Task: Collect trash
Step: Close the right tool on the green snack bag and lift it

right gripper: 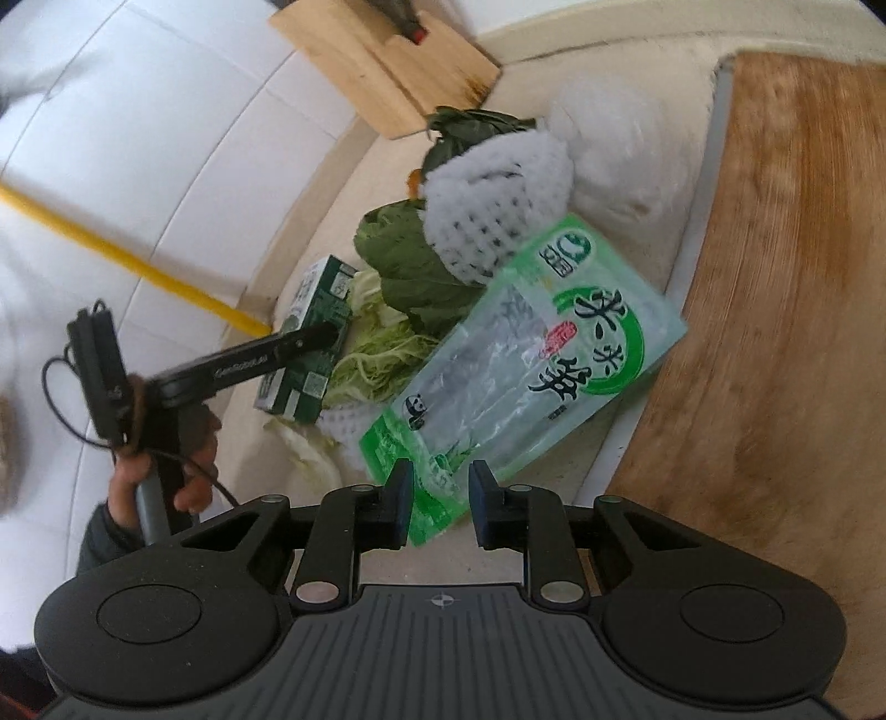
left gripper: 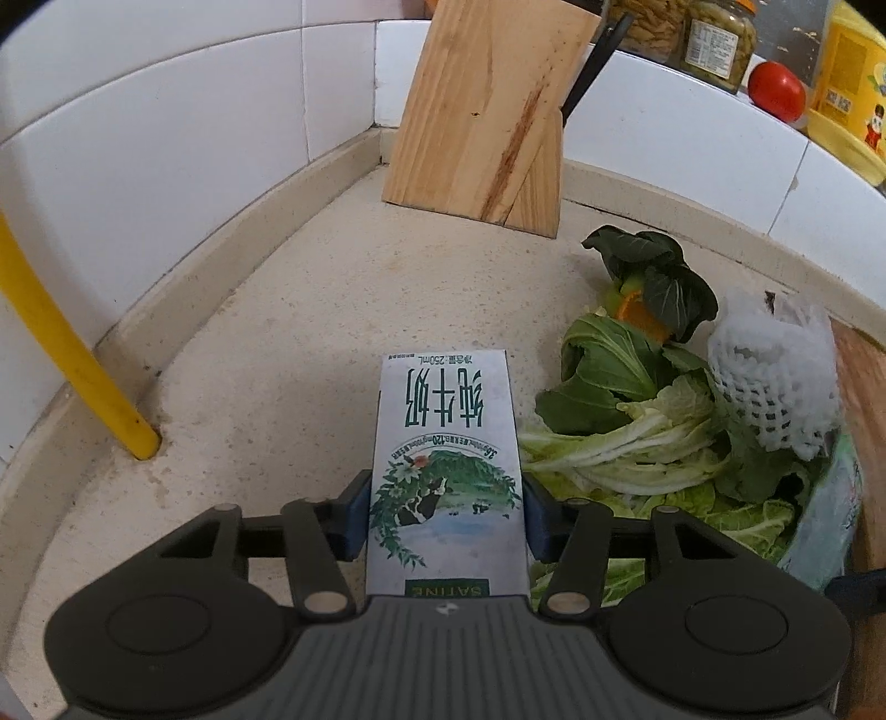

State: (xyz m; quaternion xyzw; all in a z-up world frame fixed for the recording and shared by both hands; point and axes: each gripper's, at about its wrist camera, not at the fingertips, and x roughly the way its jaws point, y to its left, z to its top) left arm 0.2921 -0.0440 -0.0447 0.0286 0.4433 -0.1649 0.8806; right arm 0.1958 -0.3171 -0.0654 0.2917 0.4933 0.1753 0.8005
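- On the beige countertop (left gripper: 266, 310), corner of white tiled walls: trash pile sits right of centre in the left wrist view.
- Left gripper (left gripper: 446, 512): both blue pads clamped on the sides of a milk carton (left gripper: 446, 448), print upside down to the camera. Carton juts forward from the jaws; can't tell whether its far end rests on the counter.
- Right wrist view shows the same carton (right gripper: 313, 338) from the side, dark green face, with the left gripper's black finger across it and a person's hand (right gripper: 166, 465) on the grip handle.
- Right gripper (right gripper: 441, 507): jaws partly apart, corner of a green plastic bag (right gripper: 531, 354) between them. Left pad looks to overlap the bag edge, right pad shows a gap; not pinching as far as I can see.
- Bag lies flat on the counter, one edge close to the wooden cutting board (right gripper: 775, 277).
- Pile: leafy vegetable scraps (left gripper: 626, 421), white foam fruit net (left gripper: 775, 382) on top of them, touching the bag's far end in the right wrist view.
- Background: wooden knife block (left gripper: 493, 111) in the corner, yellow pipe (left gripper: 66, 354) going into the counter at left.
- Ledge behind: jars (left gripper: 714, 39), tomato (left gripper: 775, 91), yellow container (left gripper: 853, 94).
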